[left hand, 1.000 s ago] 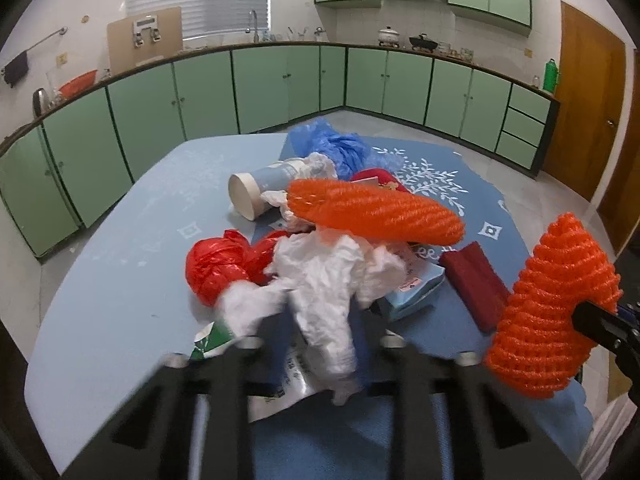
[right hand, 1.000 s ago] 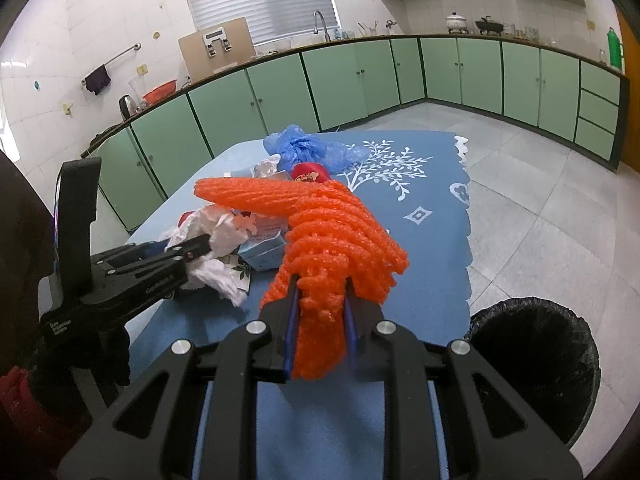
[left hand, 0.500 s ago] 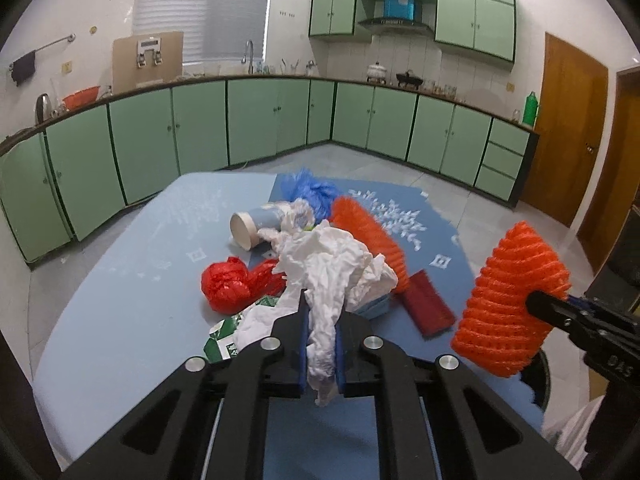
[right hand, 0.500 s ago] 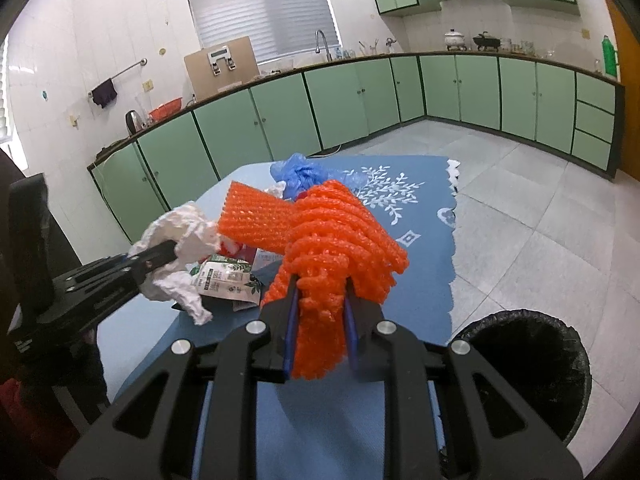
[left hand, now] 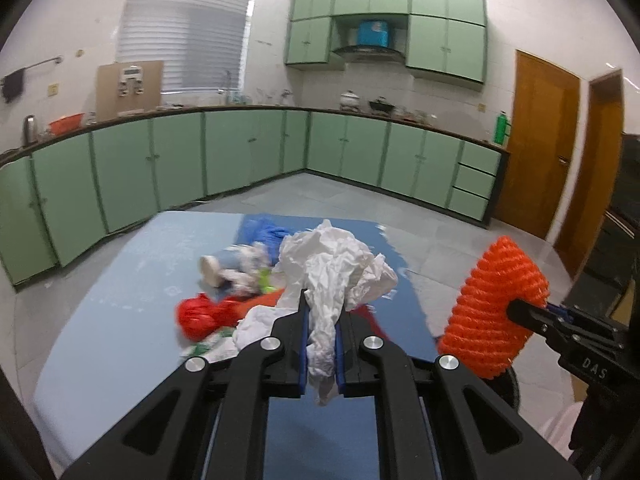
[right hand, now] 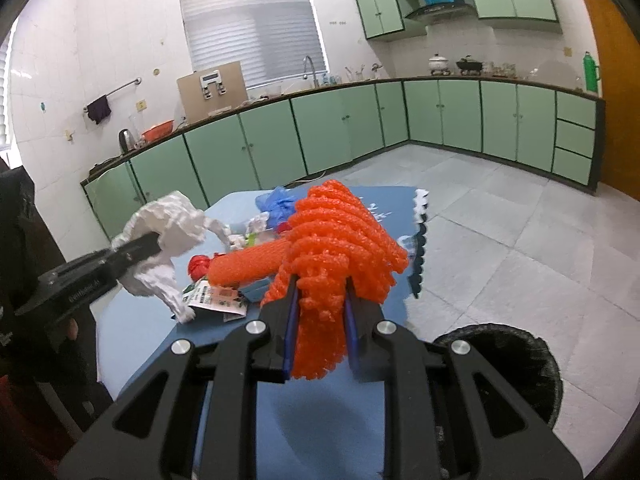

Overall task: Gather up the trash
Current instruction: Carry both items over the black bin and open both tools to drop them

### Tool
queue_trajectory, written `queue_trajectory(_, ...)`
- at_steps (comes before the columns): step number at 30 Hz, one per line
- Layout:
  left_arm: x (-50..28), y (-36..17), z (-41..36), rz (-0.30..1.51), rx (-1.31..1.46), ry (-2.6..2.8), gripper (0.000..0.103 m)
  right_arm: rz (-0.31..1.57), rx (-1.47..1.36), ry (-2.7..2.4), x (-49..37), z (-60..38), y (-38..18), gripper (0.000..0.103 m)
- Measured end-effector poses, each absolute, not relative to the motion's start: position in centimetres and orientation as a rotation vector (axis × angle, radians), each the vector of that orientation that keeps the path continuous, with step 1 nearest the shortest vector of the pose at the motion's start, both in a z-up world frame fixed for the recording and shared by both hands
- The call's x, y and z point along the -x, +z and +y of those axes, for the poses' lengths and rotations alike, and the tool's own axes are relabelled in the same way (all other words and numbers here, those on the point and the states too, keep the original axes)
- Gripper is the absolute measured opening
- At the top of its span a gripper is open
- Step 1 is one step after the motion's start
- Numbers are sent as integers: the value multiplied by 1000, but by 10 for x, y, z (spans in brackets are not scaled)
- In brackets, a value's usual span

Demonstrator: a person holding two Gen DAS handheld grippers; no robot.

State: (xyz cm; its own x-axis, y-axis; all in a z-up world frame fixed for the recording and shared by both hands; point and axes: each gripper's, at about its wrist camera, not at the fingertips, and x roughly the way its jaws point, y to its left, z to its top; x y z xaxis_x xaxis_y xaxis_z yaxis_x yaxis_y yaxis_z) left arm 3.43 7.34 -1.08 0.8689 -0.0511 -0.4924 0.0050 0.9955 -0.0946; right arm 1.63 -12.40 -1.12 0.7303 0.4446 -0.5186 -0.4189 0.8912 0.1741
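Observation:
My left gripper (left hand: 322, 312) is shut on a crumpled white paper (left hand: 336, 264), held up above the blue table (left hand: 120, 320). In the right wrist view that paper (right hand: 168, 220) hangs from the left gripper (right hand: 150, 240) at the left. My right gripper (right hand: 320, 292) is shut on an orange foam net (right hand: 340, 232), lifted over the table's near edge. From the left wrist view the same net (left hand: 496, 308) shows at the right, with the right gripper (left hand: 520, 310) behind it. A black-lined trash bin (right hand: 508, 360) stands on the floor at the lower right.
Left on the table (right hand: 140, 344) are a second orange net (right hand: 248, 264), a red bag (left hand: 200, 316), a blue bag (left hand: 264, 232), a paper cup (left hand: 212, 268) and a printed carton (right hand: 212, 298). Green cabinets (left hand: 240, 152) line the far walls. Grey tiled floor (right hand: 500, 220) lies to the right.
Both grippers rose and drew back from the pile. The white paper came up off the table in the left gripper. The orange net stays gripped on the right.

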Motion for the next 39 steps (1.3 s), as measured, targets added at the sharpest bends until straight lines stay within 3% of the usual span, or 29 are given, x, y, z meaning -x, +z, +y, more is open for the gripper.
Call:
queue_trajectory(13, -76, -43, -31, 613, 41, -337, 10, 575, -80, 245, -7, -215, -17, 19)
queue_trajectory(25, -113, -80, -127, 666, -8, -500, 10, 670, -133, 55, -13, -285, -69, 19)
queue_trajectory(39, -148, -123, -187, 783, -63, -561, 12, 787, -187, -37, -43, -323, -122, 25)
